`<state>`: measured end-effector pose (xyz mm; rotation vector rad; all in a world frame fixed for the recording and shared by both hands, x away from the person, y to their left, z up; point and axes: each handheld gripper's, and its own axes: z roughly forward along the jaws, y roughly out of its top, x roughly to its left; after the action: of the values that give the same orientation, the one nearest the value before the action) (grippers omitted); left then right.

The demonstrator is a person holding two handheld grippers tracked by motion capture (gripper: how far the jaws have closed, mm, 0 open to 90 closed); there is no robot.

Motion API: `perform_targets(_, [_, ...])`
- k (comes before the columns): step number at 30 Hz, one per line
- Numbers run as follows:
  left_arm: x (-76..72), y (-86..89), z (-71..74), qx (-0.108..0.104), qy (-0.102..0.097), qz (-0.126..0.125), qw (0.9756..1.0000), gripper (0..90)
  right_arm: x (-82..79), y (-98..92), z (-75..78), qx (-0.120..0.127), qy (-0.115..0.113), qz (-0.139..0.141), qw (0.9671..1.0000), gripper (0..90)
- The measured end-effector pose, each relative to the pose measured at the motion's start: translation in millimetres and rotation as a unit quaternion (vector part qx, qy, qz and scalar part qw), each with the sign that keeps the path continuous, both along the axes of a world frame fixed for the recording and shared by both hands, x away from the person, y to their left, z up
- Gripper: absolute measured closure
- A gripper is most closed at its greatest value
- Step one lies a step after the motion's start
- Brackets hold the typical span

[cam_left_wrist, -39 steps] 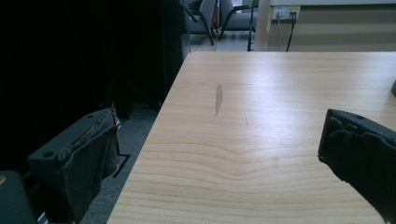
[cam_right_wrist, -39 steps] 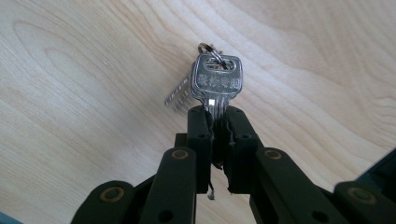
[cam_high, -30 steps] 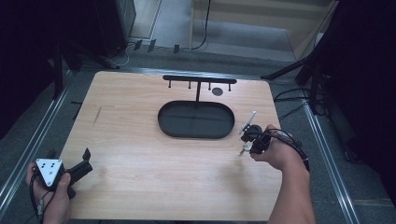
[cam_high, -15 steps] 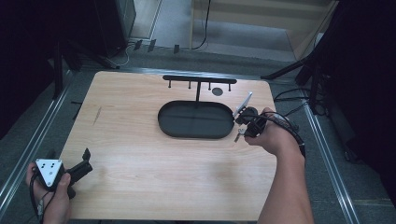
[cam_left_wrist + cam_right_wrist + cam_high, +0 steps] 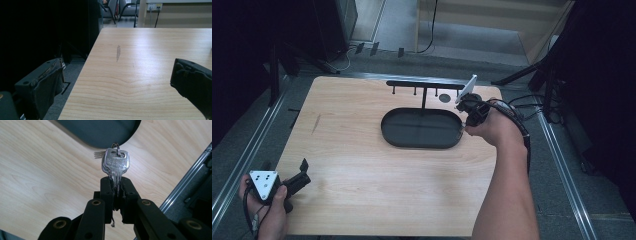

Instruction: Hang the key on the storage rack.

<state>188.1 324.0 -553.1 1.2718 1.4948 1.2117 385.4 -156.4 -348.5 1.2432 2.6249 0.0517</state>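
My right gripper (image 5: 116,185) has its jaws clamped tight on the blades of a bunch of keys (image 5: 115,163); the heads and ring stick out just past my fingertips, above the table (image 5: 362,150) beside the black tray (image 5: 422,129). My left gripper (image 5: 292,184) rests at the table's near corner, jaws wide apart, holding nothing.

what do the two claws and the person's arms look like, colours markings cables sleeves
Both claws are black. The left claw carries a grey three-cornered plate with dark dots on top, and a dark cable trails past its hand. The right claw has hinged black links with brass-coloured pivot rings; black cables loop over its wrist. The forearms are bare, no sleeves visible.
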Motion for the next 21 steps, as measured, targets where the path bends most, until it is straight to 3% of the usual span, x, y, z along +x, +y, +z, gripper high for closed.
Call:
perform_targets(14, [0.4, -1.6, 0.0, 0.008, 0.0, -0.002, 1.0, 0.0, 23.1, 11.9, 16.5, -0.009, -0.035, -0.06, 0.9976, 82.3])
perform_targets(21, [0.4, -2.5, 0.0, 0.011, 0.001, -0.001, 0.9999, 0.0, 33.4, 22.0, 22.9, -0.007, -0.049, -0.069, 0.9964, 82.3])
